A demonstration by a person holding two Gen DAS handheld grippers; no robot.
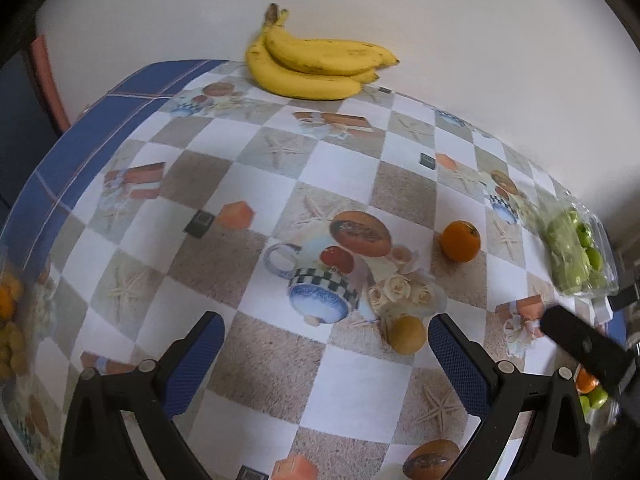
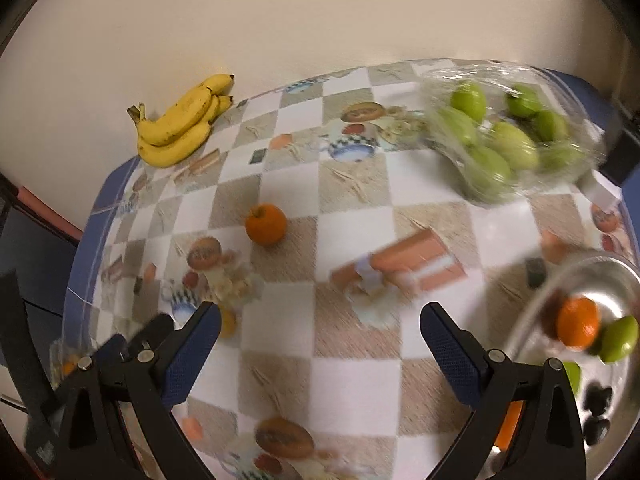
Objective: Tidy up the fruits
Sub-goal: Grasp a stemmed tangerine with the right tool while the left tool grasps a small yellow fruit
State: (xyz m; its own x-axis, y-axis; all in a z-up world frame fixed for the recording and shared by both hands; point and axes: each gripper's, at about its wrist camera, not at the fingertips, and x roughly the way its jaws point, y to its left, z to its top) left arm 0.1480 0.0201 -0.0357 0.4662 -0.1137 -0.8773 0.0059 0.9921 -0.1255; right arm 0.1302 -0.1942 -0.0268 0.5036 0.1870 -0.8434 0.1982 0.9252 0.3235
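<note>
Checkered surface point(image 1: 352, 384) before you carries bananas point(image 1: 312, 64) by the wall, an orange point(image 1: 460, 241) mid-table, bagged green fruit point(image 2: 508, 140) and a metal bowl point(image 2: 532, 312); your left gripper point(image 1: 326, 344) and right gripper point(image 2: 320, 336) both gape, holding nothing.

Yellow fruit point(image 1: 407, 335) beside open fingers point(image 1: 460, 364)

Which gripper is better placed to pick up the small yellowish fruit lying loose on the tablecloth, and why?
Left. The left gripper is open, and the small yellowish fruit sits just inside its right finger. From the right gripper, also open, that fruit lies outside, beyond its left finger.
</note>
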